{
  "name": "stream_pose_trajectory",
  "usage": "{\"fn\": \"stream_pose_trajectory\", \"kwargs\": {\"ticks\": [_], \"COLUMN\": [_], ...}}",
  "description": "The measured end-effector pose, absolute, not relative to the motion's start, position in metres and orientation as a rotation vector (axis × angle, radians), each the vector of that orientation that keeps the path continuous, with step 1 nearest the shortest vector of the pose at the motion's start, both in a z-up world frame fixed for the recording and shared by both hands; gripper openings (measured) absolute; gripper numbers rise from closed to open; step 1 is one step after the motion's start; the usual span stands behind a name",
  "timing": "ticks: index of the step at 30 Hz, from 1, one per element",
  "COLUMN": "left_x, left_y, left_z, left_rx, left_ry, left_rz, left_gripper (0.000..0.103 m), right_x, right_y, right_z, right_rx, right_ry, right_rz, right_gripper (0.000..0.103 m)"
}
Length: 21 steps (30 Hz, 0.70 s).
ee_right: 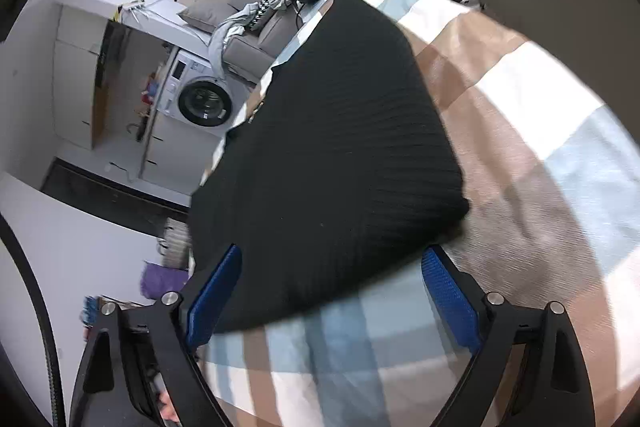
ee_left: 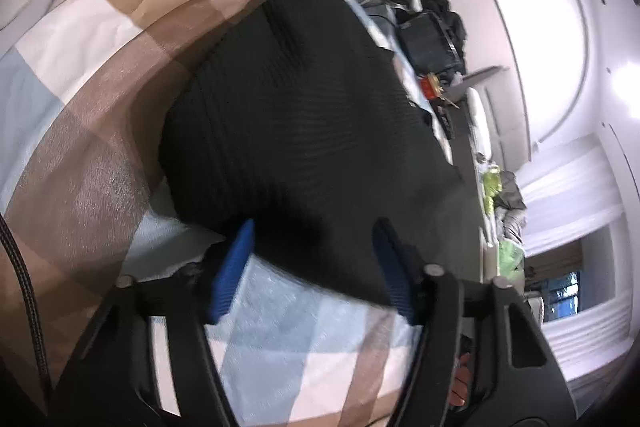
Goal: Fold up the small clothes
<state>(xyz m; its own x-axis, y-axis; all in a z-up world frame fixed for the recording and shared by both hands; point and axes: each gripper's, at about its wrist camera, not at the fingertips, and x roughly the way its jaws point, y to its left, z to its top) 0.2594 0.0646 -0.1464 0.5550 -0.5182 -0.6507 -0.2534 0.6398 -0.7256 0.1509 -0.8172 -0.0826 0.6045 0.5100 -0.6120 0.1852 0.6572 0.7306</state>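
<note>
Reaching for near edge of black garment [ee_left: 304, 115] flat on checked bed [ee_left: 80, 131]; left gripper [ee_left: 316, 271] half-open, right gripper [ee_right: 340, 303] wide, both empty. Next: pinch corners, fold away.

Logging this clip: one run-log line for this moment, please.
stage: reaching | black ribbed garment flat on checked bedcover | left gripper open at near edge | right gripper open, same

I count one black garment [ee_left: 304, 99] on one checked cover [ee_left: 80, 107]. I hold two tools: left tool [ee_left: 316, 259], right tool [ee_right: 332, 291]. One washer [ee_right: 200, 95] stands behind.
</note>
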Motion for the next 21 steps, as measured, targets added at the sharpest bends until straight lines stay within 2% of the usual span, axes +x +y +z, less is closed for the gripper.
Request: {"fn": "stream_pose_trajectory", "kwargs": {"ticks": [2, 4, 5, 6, 7, 8, 10, 15, 17, 19, 21], "left_x": [0.261, 0.265, 0.266, 0.268, 0.269, 0.270, 0.270, 0.266, 0.259, 0.250, 0.243], "left_y": [0.067, 0.070, 0.071, 0.072, 0.073, 0.073, 0.072, 0.068, 0.073, 0.076, 0.078], "left_z": [-0.150, -0.154, -0.156, -0.159, -0.162, -0.165, -0.166, -0.162, -0.164, -0.166, -0.165], "left_rx": [-0.939, -0.965, -0.984, -0.998, -1.006, -1.012, -1.014, -0.970, -0.988, -1.021, -1.031], "left_ry": [0.987, 0.983, 0.981, 0.980, 0.980, 0.976, 0.964, 0.987, 1.024, 1.055, 1.051], "left_rz": [-0.171, -0.153, -0.135, -0.119, -0.107, -0.098, -0.092, -0.122, -0.132, -0.160, -0.164], "left_gripper": [0.047, 0.035, 0.031, 0.021, 0.012, 0.009, 0.004, 0.006, 0.018, 0.036, 0.042], "right_x": [0.152, 0.157, 0.159, 0.161, 0.163, 0.165, 0.165, 0.158, 0.159, 0.158, 0.160], "right_y": [-0.820, -0.820, -0.819, -0.818, -0.818, -0.818, -0.820, -0.818, -0.817, -0.816, -0.816], "right_z": [-0.084, -0.085, -0.085, -0.085, -0.086, -0.089, -0.093, -0.095, -0.095, -0.094, -0.093], "right_rx": [0.898, 0.898, 0.893, 0.882, 0.869, 0.862, 0.885, 0.867, 0.879, 0.864, 0.853], "right_ry": [0.907, 0.901, 0.900, 0.905, 0.918, 0.938, 0.931, 0.923, 0.928, 0.936, 0.934], "right_rz": [0.204, 0.189, 0.180, 0.163, 0.132, 0.106, 0.097, 0.091, 0.096, 0.110, 0.120], "right_gripper": [0.085, 0.080, 0.071, 0.065, 0.045, 0.028, 0.021, 0.019, 0.019, 0.019, 0.020]}}
